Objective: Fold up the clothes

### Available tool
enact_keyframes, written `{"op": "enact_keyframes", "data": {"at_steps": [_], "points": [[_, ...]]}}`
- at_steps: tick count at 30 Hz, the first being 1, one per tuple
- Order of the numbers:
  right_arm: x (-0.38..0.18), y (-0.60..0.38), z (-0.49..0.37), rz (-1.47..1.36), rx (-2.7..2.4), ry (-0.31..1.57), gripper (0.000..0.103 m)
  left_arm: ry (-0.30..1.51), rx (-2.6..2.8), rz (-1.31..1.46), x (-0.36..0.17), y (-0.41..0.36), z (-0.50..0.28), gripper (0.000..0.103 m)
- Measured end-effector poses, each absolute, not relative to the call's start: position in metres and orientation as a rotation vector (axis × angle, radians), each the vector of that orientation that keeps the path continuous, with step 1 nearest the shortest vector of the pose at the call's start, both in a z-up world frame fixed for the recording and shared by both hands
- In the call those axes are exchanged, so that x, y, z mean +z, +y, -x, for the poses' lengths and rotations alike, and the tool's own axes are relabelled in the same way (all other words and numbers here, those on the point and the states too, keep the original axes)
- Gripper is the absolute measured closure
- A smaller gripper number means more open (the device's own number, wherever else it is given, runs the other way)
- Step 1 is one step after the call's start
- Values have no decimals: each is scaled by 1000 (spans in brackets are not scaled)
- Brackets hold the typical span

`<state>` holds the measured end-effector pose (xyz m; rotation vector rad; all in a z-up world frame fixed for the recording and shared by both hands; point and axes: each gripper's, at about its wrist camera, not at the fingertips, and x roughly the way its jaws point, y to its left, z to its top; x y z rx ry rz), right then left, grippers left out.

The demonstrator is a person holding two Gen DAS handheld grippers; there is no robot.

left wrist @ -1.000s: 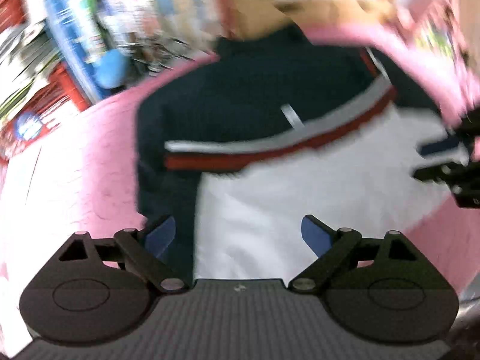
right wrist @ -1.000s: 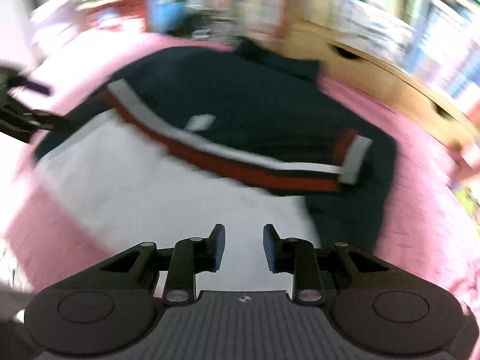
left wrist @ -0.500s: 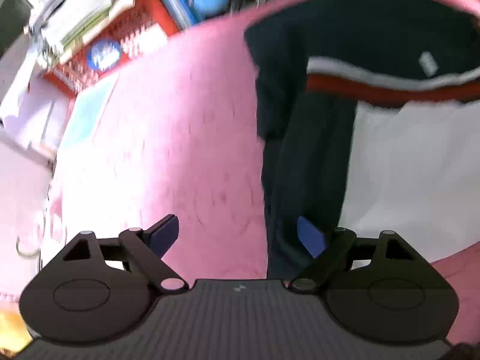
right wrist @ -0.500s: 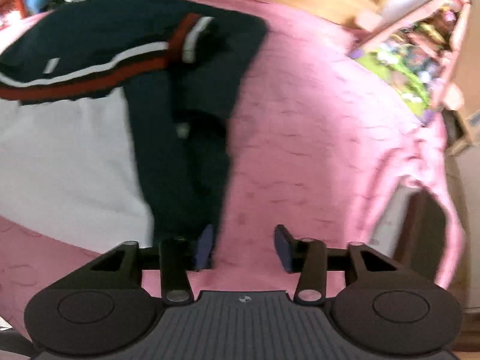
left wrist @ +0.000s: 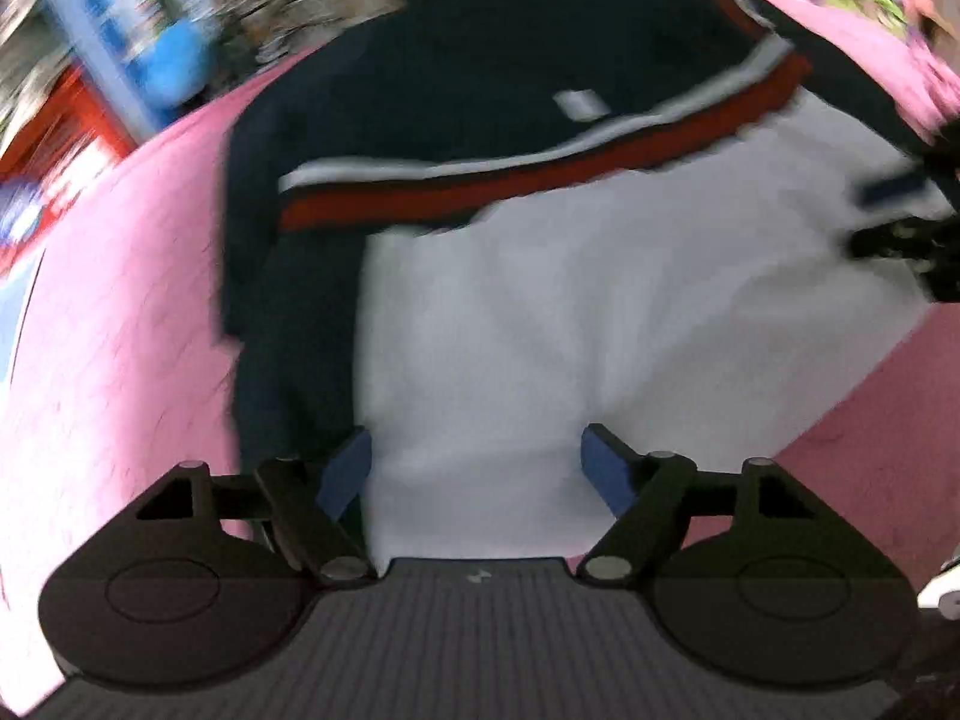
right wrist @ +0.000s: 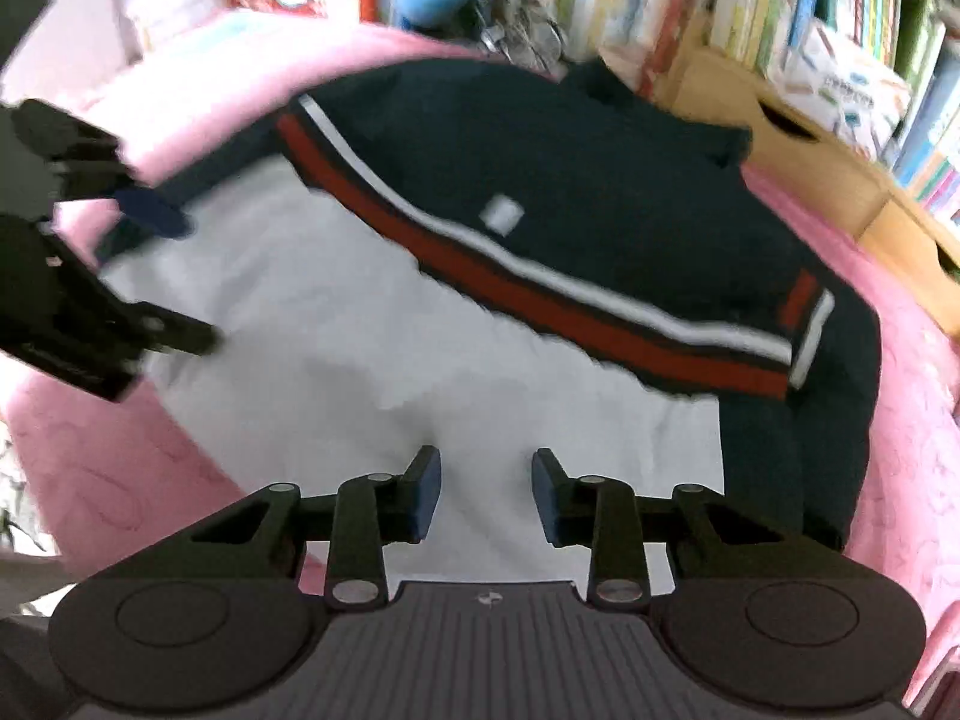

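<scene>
Only my right wrist view gives a sharp look past the bed: a bookshelf (right wrist: 810, 12) packed with spines, a wooden drawer unit (right wrist: 822, 162) beneath it, and a box whose print I cannot read. My left wrist view is smeared by motion and shows instead a blurred red crate (left wrist: 54, 126) and a blue object (left wrist: 174, 69) beyond the far left edge of the pink bedspread (left wrist: 120, 312). The sweater (left wrist: 540, 276) lies flat on that bedspread, navy at the top, a white and red band across the chest, white body below, with a small pale patch (right wrist: 503, 211) on the chest; any writing on it is illegible. Both tools pitch steeply down over the white hem area. The left gripper (left wrist: 477, 468) stands wide, jaws closing, white fabric beneath the gap but no pad pressing on it that I can see. The right gripper (right wrist: 486, 495) is narrower, jaws also closing, nothing pinched between them. Each view catches the other tool at its edge.
</scene>
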<state>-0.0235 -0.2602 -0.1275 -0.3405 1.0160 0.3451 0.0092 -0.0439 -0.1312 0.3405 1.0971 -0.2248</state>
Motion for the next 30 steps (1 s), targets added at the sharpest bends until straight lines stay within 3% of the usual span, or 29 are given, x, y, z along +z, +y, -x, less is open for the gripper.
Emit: {"op": "enact_keyframes", "data": {"at_steps": [4, 7, 10, 15, 17, 19, 22, 25, 26, 30], "points": [[-141, -324, 22, 258, 149, 1105, 63, 1132, -22, -369, -134, 6, -2, 21], [-134, -368, 26, 264, -4, 1170, 64, 1150, 73, -328, -118, 35, -6, 35], [-113, -383, 19, 296, -24, 1116, 64, 1027, 21, -303, -91, 31, -21, 35], [-97, -363, -29, 332, 88, 996, 64, 932, -138, -291, -98, -4, -65, 30], [-101, -349, -54, 348, 156, 984, 63, 962, -177, -314, -110, -17, -78, 50], [-108, -335, -74, 389, 219, 988, 63, 998, -207, -316, -122, -20, -89, 56], [-118, -322, -92, 424, 276, 1018, 60, 1034, -262, -296, -135, -20, -100, 54], [-126, -320, -100, 402, 311, 1064, 46, 1036, -295, -273, -140, -21, -101, 32], [-130, -320, -103, 394, 315, 1075, 44, 1036, -309, -264, -142, -21, -102, 29], [-131, -322, -108, 324, 333, 1108, 43, 1031, -356, -236, -146, -21, -103, 26]]}}
